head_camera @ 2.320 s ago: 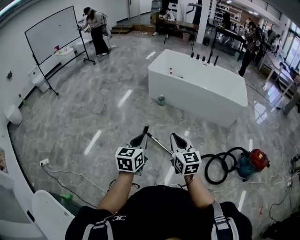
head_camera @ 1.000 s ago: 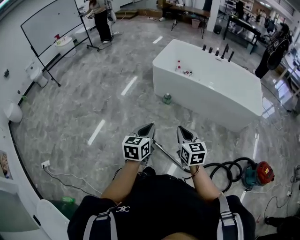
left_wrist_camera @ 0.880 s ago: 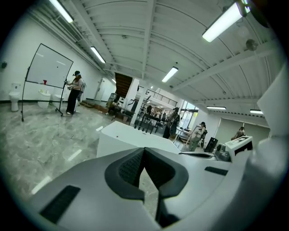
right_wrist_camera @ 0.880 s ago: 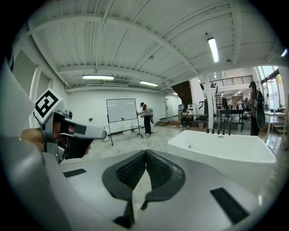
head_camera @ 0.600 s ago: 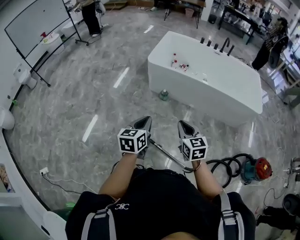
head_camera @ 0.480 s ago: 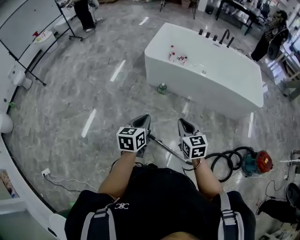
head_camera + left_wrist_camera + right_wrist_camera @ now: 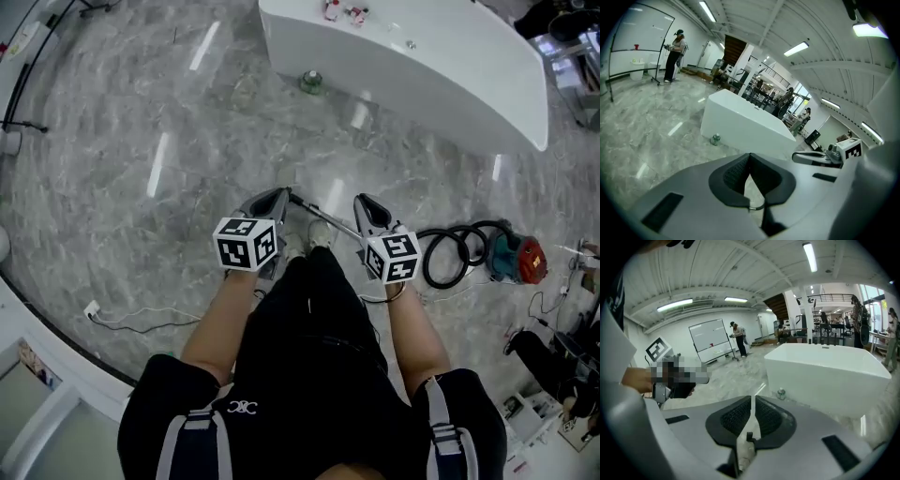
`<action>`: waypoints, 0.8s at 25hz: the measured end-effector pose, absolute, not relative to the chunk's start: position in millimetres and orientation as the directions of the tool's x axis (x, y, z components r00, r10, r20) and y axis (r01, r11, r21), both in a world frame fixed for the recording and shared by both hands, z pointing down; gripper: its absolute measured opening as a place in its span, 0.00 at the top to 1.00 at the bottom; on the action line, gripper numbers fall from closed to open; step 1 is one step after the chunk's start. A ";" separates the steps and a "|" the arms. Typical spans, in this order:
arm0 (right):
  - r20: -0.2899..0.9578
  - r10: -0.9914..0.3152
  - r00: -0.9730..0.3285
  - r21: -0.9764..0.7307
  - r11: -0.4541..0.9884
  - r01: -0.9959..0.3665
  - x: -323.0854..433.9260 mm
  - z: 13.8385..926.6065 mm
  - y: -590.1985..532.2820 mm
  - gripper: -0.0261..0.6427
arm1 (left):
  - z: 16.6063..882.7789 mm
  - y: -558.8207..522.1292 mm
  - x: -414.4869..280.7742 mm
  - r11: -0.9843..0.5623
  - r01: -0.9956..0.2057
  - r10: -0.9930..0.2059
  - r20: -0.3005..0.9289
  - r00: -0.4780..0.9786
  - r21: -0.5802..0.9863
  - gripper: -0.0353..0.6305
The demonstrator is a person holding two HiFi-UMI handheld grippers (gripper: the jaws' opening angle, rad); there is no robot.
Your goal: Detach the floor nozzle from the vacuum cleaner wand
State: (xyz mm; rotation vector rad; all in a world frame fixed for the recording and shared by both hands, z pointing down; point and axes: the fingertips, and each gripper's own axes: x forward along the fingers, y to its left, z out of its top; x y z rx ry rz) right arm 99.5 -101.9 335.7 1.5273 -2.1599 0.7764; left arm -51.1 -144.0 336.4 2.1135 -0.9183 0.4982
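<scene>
Your left gripper (image 7: 277, 195) and right gripper (image 7: 362, 201) both have their fingers pressed together on nothing. I judge this the approach. The wand (image 7: 323, 217) lies on the floor (image 7: 141, 150) between the two sets of tips; I can't make out its nozzle end. Next, spread both pairs and grip either side of that joint. The hose (image 7: 445, 262) and vacuum cleaner (image 7: 514, 258) sit right of your right fingers, on polished grey marble. A white bathtub (image 7: 412, 66) stands well ahead.

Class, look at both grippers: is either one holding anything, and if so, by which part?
Nothing is held. The left gripper and the right gripper both have their jaws shut together with nothing between them.
</scene>
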 end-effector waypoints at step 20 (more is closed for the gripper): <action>0.908 -0.234 -0.347 -0.075 0.724 -0.686 55.6 856.6 -60.6 0.30 | 682.3 -126.8 -25.7 -0.237 -0.812 -0.403 0.706 0.582 0.534 0.93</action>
